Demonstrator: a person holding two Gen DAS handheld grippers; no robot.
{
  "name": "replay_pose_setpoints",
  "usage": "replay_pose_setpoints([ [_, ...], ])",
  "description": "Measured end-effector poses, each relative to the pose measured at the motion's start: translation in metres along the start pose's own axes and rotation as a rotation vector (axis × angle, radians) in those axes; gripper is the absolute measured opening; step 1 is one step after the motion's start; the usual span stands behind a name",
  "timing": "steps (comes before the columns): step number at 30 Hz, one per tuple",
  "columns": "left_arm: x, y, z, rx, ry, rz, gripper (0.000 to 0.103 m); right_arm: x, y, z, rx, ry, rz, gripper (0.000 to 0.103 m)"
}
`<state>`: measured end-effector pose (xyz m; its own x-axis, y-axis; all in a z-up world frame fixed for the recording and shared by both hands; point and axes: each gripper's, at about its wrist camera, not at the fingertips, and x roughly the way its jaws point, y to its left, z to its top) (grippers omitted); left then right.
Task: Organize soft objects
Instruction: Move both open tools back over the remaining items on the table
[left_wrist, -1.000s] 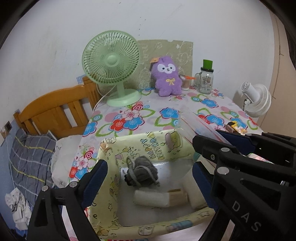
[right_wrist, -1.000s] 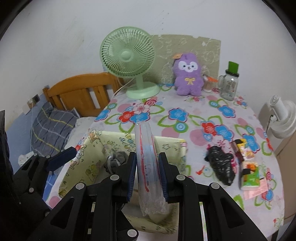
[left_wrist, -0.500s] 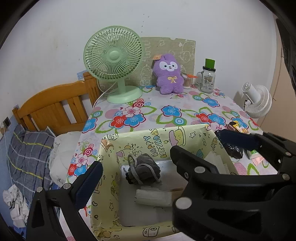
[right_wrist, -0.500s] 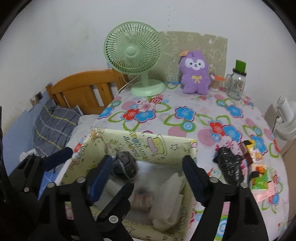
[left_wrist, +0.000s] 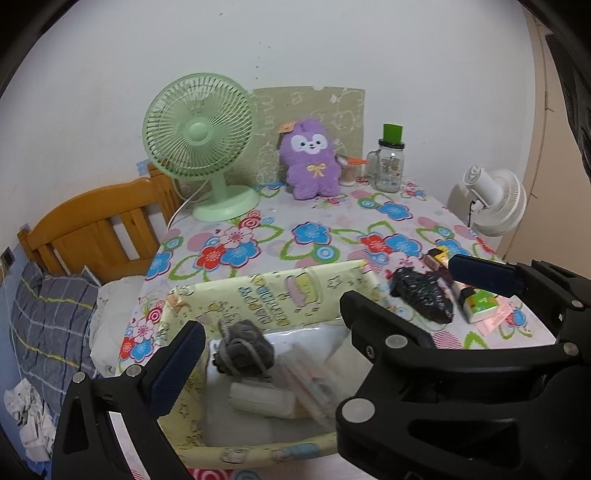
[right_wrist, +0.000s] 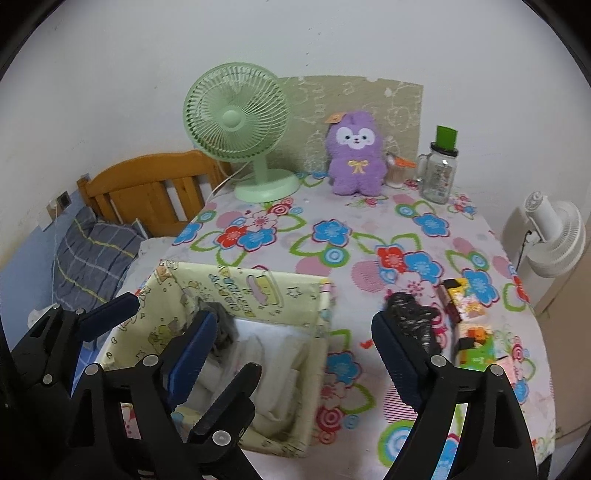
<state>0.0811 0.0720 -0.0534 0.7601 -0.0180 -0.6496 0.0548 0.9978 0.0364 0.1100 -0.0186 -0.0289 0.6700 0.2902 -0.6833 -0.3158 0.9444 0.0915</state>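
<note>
Two claws nearest of all, both over the yellow fabric box (right_wrist: 255, 291) at the near edge of the bench (right_wrist: 369, 236). Left claw (left_wrist: 325, 314) spread wide, one blue pad low at the left, the other far out to the right above the black bag, nothing between them. Right claw (right_wrist: 291, 354) with jaws opening, nothing pressed between the pads, left pad over the box's inside, right pad in front of the crumpled black plastic bag (right_wrist: 413, 321).

Inside the box: a grey knitted bundle (left_wrist: 243, 349) near the back left corner, a rolled white cloth (left_wrist: 258, 400) in front of it, a clear plastic pouch (left_wrist: 314, 380), blurred, lying slantwise beside both, more white soft pieces to the right.

Just right of the box, on the flowered cloth: the black bag, then small coloured packets (right_wrist: 472, 332).

Farther back along the wall: green desk fan (right_wrist: 236, 122), purple plush toy (right_wrist: 356, 155), glass jar with green lid (right_wrist: 439, 173).

Off the bench: wooden bed headboard (left_wrist: 96, 225) and plaid pillow (left_wrist: 48, 325) at left, white fan (right_wrist: 554, 236) at right.
</note>
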Motion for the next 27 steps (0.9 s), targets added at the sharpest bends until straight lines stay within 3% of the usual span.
replay_pose_setpoints([
  [16, -0.027, -0.05, 0.015, 0.03, -0.054, -0.025, 0.103, -0.046, -0.048, -0.003, 0.038, -0.055, -0.065, 0.088],
  [20, -0.032, -0.061, 0.017, 0.034, -0.064, -0.026, 0.103, -0.056, -0.059, -0.004, 0.051, -0.06, -0.077, 0.094],
  [27, -0.041, -0.081, 0.018, 0.039, -0.077, -0.036, 0.103, -0.075, -0.078, -0.011, 0.061, -0.083, -0.093, 0.095],
])
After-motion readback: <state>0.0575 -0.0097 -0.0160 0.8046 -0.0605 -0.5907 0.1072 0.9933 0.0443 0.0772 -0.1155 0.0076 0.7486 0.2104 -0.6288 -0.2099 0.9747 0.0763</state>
